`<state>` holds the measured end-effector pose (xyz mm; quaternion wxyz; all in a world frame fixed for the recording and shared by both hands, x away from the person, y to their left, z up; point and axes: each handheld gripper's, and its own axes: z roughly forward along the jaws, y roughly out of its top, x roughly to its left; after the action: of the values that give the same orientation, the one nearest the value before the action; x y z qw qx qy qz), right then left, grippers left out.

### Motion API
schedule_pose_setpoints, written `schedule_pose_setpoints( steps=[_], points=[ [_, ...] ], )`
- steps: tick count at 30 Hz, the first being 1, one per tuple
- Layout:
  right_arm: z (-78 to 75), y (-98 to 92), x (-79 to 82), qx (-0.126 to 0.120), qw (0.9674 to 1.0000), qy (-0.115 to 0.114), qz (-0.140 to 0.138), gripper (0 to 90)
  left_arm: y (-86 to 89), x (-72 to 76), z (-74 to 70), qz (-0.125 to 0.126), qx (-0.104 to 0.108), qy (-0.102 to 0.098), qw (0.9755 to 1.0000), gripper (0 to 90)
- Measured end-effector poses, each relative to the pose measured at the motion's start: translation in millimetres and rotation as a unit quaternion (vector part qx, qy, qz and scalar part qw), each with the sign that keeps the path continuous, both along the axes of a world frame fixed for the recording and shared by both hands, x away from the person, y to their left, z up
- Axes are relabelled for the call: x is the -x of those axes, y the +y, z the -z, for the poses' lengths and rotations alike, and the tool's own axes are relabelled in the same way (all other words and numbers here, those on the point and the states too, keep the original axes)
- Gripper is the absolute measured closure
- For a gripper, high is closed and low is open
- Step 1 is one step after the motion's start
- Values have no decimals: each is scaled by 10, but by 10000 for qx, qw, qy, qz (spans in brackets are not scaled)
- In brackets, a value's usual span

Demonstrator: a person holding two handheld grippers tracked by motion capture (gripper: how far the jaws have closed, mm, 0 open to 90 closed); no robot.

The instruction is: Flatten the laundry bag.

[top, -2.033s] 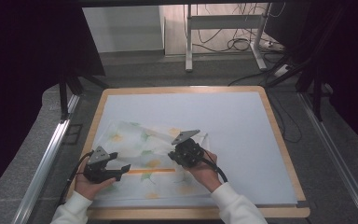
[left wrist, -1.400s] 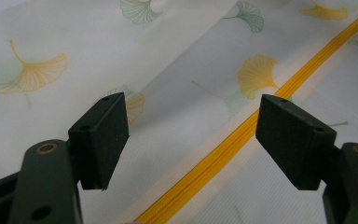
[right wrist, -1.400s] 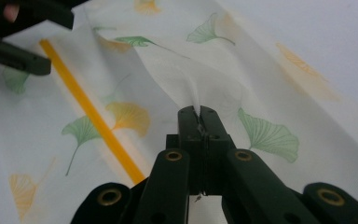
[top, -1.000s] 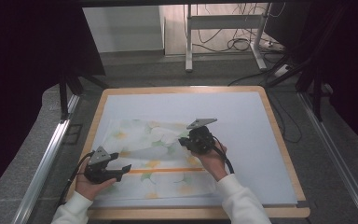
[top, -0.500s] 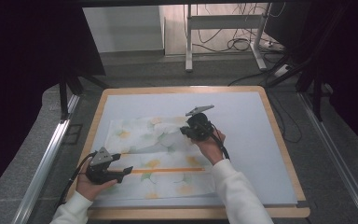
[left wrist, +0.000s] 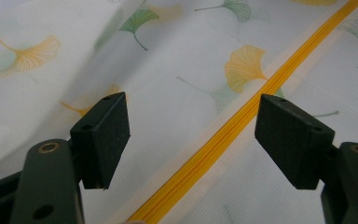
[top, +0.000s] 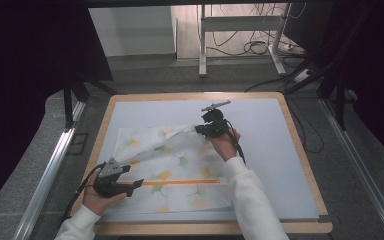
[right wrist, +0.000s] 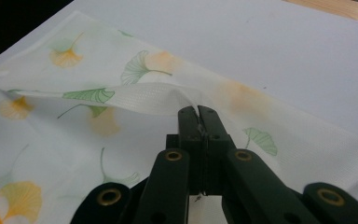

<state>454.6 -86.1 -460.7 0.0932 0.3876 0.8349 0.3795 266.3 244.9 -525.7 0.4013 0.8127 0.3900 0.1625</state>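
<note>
Cloth point(top: 172, 167) with ginkgo print flat on white surface point(top: 275, 150), long axis left-right, orange stripe point(top: 180, 182) along it. Left gripper point(top: 139, 184) at near-left edge, jaws wide open over stripe, gripping nothing. Right gripper point(top: 198, 129) jaws clamped on far-right corner, lifting it, folded flap pointing left.

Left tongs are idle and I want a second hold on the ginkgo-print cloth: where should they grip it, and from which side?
Probably the near-left corner of the cloth, coming in low from the left table edge. There the layers lie flat with a free edge, while the right tongs pinch the lifted far edge. The left tongs hover open over the orange stripe, mid-panel, where there is no edge to pinch.
</note>
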Motion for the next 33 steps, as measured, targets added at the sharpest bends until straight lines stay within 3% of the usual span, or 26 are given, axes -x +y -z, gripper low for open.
schedule_pose_setpoints(
  steps=[11, 15, 26, 33],
  points=[
    [112, -84, -293, -172, 9986, 237, 438, 888, 6, -3, 4, 14, -45, 8, 10000, 259],
    [140, -116, -369, -251, 9975, 286, 590, 888, 5, 1, -4, 40, 63, 38, 10000, 258],
    [192, -133, -569, -115, 9960, 347, 811, 886, 4, 4, 4, 33, -58, 27, 10000, 258],
    [292, -231, -693, -185, 9932, 460, 1055, 883, 1, 5, 7, 27, -85, 24, 10000, 257]
  ],
)
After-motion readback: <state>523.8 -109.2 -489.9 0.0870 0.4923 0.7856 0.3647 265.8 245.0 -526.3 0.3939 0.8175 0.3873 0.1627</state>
